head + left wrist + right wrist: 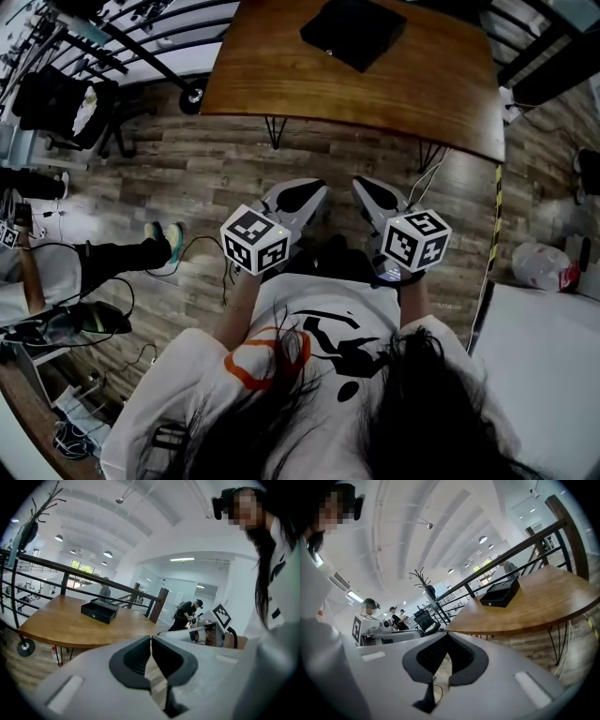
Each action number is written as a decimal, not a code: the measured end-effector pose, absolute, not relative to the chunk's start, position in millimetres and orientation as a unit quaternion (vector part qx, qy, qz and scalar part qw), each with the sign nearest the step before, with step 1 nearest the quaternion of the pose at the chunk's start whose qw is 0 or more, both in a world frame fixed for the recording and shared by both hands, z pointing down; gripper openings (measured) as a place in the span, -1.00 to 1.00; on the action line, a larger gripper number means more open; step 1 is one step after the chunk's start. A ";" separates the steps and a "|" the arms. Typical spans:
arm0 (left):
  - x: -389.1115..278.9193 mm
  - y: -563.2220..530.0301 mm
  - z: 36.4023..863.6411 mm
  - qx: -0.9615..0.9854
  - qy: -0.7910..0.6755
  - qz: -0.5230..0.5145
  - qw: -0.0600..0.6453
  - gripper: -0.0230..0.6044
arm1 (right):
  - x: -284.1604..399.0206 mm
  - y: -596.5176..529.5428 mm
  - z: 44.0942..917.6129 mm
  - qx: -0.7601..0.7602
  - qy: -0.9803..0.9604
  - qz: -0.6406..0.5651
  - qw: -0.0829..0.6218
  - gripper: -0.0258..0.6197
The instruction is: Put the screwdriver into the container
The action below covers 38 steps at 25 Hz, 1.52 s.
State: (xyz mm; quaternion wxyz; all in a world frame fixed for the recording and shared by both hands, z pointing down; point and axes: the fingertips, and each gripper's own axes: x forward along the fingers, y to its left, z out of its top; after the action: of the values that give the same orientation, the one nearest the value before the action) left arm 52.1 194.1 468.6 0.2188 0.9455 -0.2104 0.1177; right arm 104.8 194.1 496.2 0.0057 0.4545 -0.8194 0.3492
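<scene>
The container is a black open box (354,30) on a brown wooden table (281,75) at the top of the head view. It also shows in the left gripper view as the black box (99,611) and in the right gripper view as the black box (500,594). No screwdriver shows in any view. I hold both grippers side by side close to my chest, over the wood floor and short of the table's near edge. My left gripper (307,190) is shut and empty, its pads meeting (150,638). My right gripper (368,187) is shut and empty too (447,634).
Black hairpin table legs (275,131) stand ahead of the grippers. Cables (202,248) trail on the floor at the left, beside a seated person's foot (161,239). A white surface (544,375) lies at the right, behind yellow-black tape (496,216). A railing (70,571) runs behind the table.
</scene>
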 end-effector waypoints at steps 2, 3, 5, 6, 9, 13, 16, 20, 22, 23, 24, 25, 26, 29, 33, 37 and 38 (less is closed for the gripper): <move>51.2 195.1 466.6 0.947 -0.206 0.116 0.218 -0.92 | 102.2 194.0 495.6 0.457 -0.818 0.349 0.007 -0.85; 49.3 195.6 465.4 0.947 -0.204 0.114 0.218 -0.92 | 99.6 193.9 494.5 0.458 -0.818 0.347 0.007 -0.85; 41.4 197.1 463.4 0.949 -0.202 0.113 0.216 -0.92 | 91.4 195.0 491.2 0.459 -0.820 0.341 0.008 -0.85; 35.7 198.1 462.7 0.949 -0.200 0.111 0.215 -0.92 | 86.4 196.2 489.4 0.461 -0.821 0.337 0.009 -0.85; 16.0 202.8 460.8 0.950 -0.198 0.106 0.215 -0.92 | 73.1 201.5 486.0 0.471 -0.818 0.330 0.016 -0.85; -9.5 215.5 454.0 0.954 -0.188 0.099 0.212 -0.92 | 53.9 212.2 478.9 0.486 -0.812 0.324 0.016 -0.85; -27.3 226.6 448.2 0.958 -0.174 0.095 0.209 -0.92 | 33.4 223.2 471.7 0.494 -0.809 0.318 0.014 -0.85; -52.1 242.5 441.4 0.962 -0.159 0.088 0.206 -0.92 | 4.8 241.2 464.9 0.504 -0.805 0.314 0.014 -0.85; -67.2 254.9 440.8 0.963 -0.153 0.087 0.203 -0.92 | -10.1 253.5 464.1 0.510 -0.802 0.312 0.013 -0.85; -76.4 261.6 441.3 0.964 -0.150 0.086 0.203 -0.92 | -18.7 260.1 464.1 0.512 -0.801 0.310 0.013 -0.85; -86.2 268.0 442.1 0.964 -0.148 0.085 0.203 -0.92 | -28.0 266.7 464.1 0.515 -0.799 0.309 0.012 -0.85; -95.7 273.8 442.8 0.964 -0.147 0.085 0.204 -0.92 | -37.2 273.0 464.0 0.517 -0.798 0.309 0.011 -0.85; -103.9 278.9 443.5 0.964 -0.146 0.084 0.204 -0.92 | -45.2 278.9 463.9 0.518 -0.798 0.309 0.010 -0.85; -114.3 292.9 445.1 0.965 -0.142 0.084 0.206 -0.92 | -56.0 294.6 465.2 0.522 -0.794 0.311 0.010 -0.85; -110.5 323.3 446.2 0.966 -0.131 0.085 0.206 -0.92 | -53.7 322.8 467.0 0.527 -0.791 0.311 0.013 -0.85; -118.5 333.9 449.9 0.968 -0.125 0.084 0.201 -0.92 | -63.3 333.5 470.0 0.529 -0.792 0.304 0.019 -0.85; -121.3 329.6 449.8 0.968 -0.125 0.083 0.201 -0.92 | -66.3 330.1 470.8 0.529 -0.792 0.304 0.022 -0.85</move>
State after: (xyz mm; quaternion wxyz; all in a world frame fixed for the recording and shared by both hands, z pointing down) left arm -121.3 329.6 449.8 0.2014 0.9680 -0.1246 0.0835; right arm -66.3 330.1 470.8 0.0218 0.5292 -0.7918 0.3042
